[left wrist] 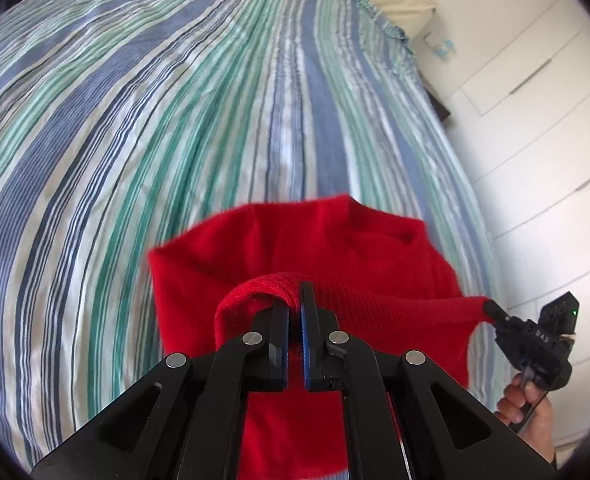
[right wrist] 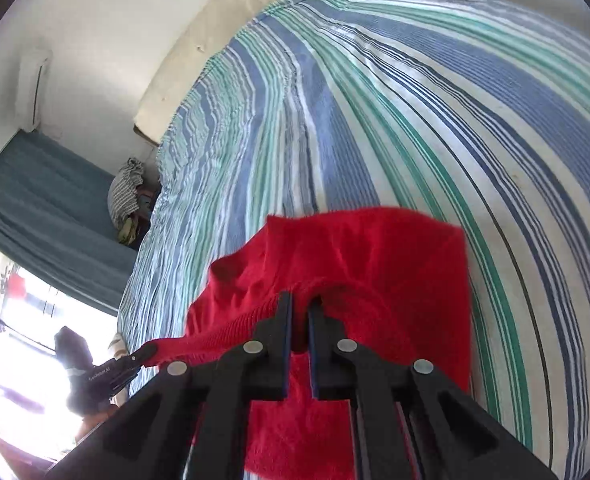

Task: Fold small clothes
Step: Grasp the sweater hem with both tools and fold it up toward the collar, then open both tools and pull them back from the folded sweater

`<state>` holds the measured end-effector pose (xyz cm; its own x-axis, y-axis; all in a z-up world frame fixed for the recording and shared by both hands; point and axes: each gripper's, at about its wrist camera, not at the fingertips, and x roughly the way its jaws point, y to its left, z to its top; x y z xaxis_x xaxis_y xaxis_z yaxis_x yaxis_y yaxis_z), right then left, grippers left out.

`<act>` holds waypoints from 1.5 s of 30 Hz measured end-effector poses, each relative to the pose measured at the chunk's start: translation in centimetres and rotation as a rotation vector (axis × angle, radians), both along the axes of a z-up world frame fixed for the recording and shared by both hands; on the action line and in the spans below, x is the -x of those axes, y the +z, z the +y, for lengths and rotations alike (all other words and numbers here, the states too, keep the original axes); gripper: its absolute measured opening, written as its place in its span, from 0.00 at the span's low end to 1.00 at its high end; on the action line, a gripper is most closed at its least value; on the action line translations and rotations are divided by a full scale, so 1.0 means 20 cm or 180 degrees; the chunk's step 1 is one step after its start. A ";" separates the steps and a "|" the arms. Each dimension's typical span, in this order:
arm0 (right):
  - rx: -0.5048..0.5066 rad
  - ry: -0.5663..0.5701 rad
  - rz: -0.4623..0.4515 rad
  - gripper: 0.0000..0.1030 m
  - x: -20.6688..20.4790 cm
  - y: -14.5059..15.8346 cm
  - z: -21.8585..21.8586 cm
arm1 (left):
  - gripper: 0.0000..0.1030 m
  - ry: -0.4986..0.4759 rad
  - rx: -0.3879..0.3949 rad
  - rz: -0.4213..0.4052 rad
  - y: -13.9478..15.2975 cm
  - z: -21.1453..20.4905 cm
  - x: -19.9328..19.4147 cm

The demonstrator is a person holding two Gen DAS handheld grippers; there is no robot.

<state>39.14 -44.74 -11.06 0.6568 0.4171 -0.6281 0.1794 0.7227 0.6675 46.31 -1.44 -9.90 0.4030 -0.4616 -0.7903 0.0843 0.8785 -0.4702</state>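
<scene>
Broadly, a striped bed (left wrist: 175, 120) fills both views; above it hangs a red garment (left wrist: 335, 248), its ribbed hem stretched taut between the grippers, long axis running hand to hand; the body drapes ahead of and below the fingers; left gripper (left wrist: 296, 312) pinches the hem at one end; right gripper (right wrist: 299, 312) pinches the other; neither hand is nearer.

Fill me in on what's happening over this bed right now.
A person is folding a small red garment with a handheld gripper in each hand. The left gripper and the right gripper are each shut on its ribbed edge, which runs taut between them. The garment hangs over the striped bedspread; no fold is laid yet.
</scene>
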 end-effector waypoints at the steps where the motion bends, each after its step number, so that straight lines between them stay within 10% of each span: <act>1: -0.0074 -0.0051 0.0032 0.08 -0.05 -0.05 -0.02 | 0.09 0.0063 -0.0011 0.0088 -0.05 -0.01 -0.06; 5: -0.0180 -0.0449 0.0049 0.27 -0.10 -0.14 -0.14 | 0.69 0.0412 -0.0097 0.0210 -0.10 0.04 -0.22; 6: -0.0156 -0.0534 0.0007 0.28 -0.10 -0.14 -0.17 | 0.71 0.0478 -0.0104 0.0140 -0.09 0.06 -0.22; 15: 0.0718 0.0409 -0.0533 0.29 0.17 0.17 0.15 | 0.84 -0.0028 -0.0417 -0.0663 0.08 -0.08 0.26; 19: 0.0868 0.0967 -0.0065 0.38 0.29 -0.04 0.31 | 0.90 -0.0238 -0.0817 -0.0336 -0.14 -0.14 0.40; 22: 0.1348 0.0627 0.0437 0.32 0.44 -0.20 0.18 | 0.78 -0.0022 -0.1072 -0.0008 -0.25 0.01 0.47; 30: 0.1505 0.0272 0.0085 0.49 0.97 0.02 0.07 | 0.89 0.0025 -0.1210 -0.0531 0.01 0.13 0.98; 45: 0.1357 0.0416 -0.0044 0.51 1.02 0.13 0.37 | 0.89 -0.0012 -0.1474 -0.0791 0.18 0.01 1.25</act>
